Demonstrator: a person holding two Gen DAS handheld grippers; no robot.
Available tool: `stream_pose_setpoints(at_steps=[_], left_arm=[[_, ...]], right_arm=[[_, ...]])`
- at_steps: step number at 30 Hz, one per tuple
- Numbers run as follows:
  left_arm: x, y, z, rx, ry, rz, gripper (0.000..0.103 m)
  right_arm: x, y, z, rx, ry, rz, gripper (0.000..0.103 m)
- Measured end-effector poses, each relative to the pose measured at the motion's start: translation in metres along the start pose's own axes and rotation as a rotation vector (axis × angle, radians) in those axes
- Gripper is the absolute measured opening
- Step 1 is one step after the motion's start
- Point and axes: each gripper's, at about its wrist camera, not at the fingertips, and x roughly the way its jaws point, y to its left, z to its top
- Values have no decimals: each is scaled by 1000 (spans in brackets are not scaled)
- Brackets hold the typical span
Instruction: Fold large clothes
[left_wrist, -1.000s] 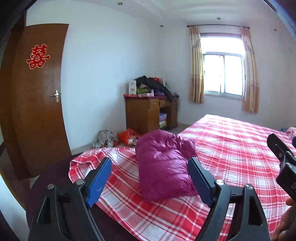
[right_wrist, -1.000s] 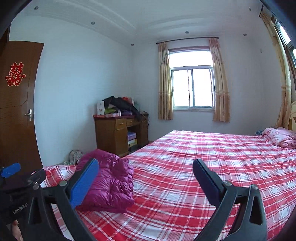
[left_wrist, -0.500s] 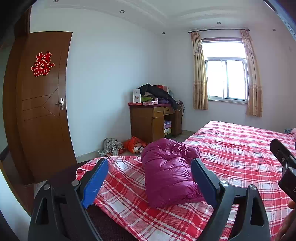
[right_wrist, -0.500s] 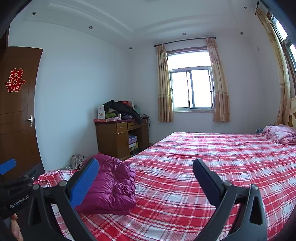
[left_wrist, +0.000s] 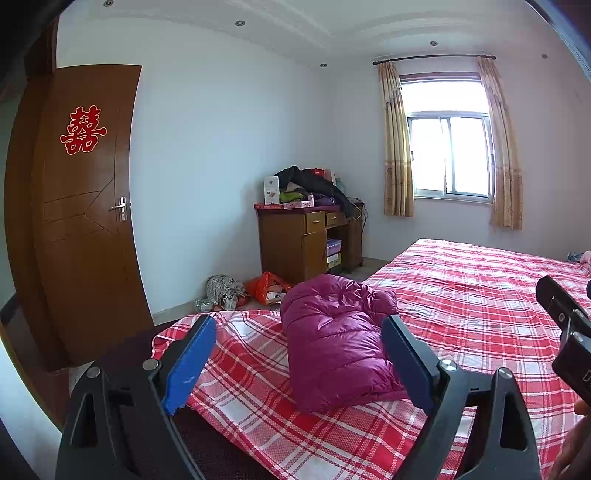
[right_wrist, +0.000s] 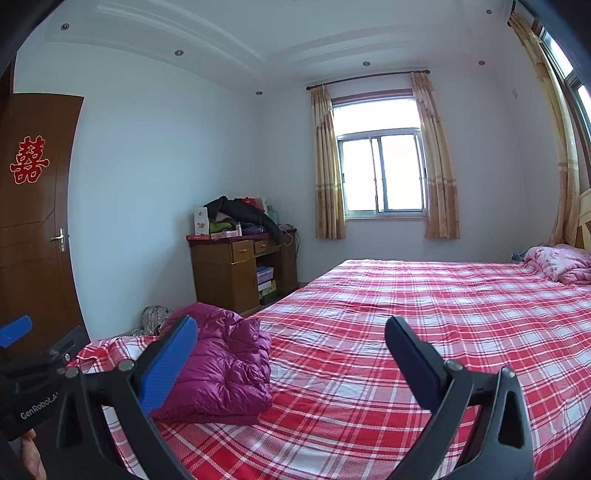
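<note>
A magenta puffer jacket lies folded in a bundle near the corner of the bed, which has a red and white plaid sheet. It also shows in the right wrist view. My left gripper is open and empty, held back from the jacket and above the bed corner. My right gripper is open and empty, to the right of the jacket above the sheet. Part of the right gripper's body shows at the right edge of the left wrist view.
A wooden desk piled with clothes stands against the far wall. Bags lie on the floor by it. A brown door is at the left. A pink quilt lies at the bed's head. A curtained window is behind.
Both grippers have risen and drawn back a little from the jacket, so it sits lower in both views. The jacket has not moved. Both stay open.
</note>
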Motion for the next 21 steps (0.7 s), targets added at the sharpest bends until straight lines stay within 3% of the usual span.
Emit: stream_pose_setpoints(at_steps=[21], left_arm=[[1,2,1,1,5,2,91]], right_arm=[[1,-4,3,5,4,5,103]])
